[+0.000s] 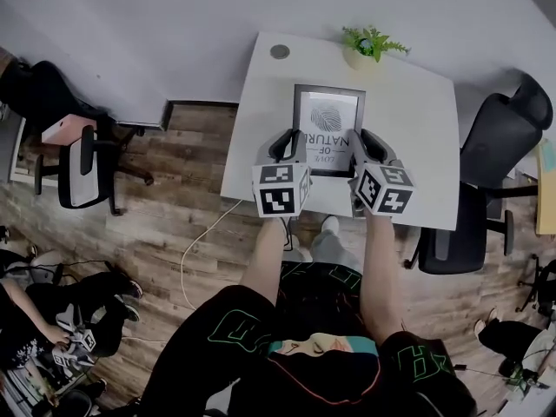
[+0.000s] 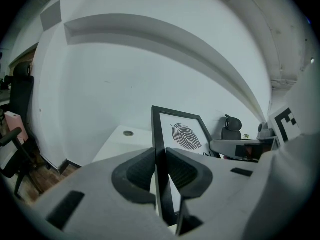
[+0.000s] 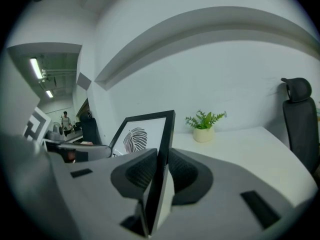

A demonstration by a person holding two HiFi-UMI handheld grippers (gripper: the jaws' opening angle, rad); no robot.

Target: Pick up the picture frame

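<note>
Over the white desk (image 1: 417, 102), the left gripper (image 1: 290, 142) and right gripper (image 1: 366, 144) each pinch one side edge of the black leaf-print picture frame (image 1: 327, 115).

The person wears black clothes (image 1: 208, 363) with green outlined graphics, seemingly short-sleeved, and pale shoes (image 1: 330, 226); the grey left gripper (image 1: 292, 139) and right gripper (image 1: 365, 139) have dark ribbed pads (image 2: 137, 171) and white black-marked cubes (image 1: 280, 189).

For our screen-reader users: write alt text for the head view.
Seen from above, the left gripper and right gripper each clamp a side edge of a black picture frame with a leaf print, over a white table. A potted plant stands at the table's far edge.
</note>
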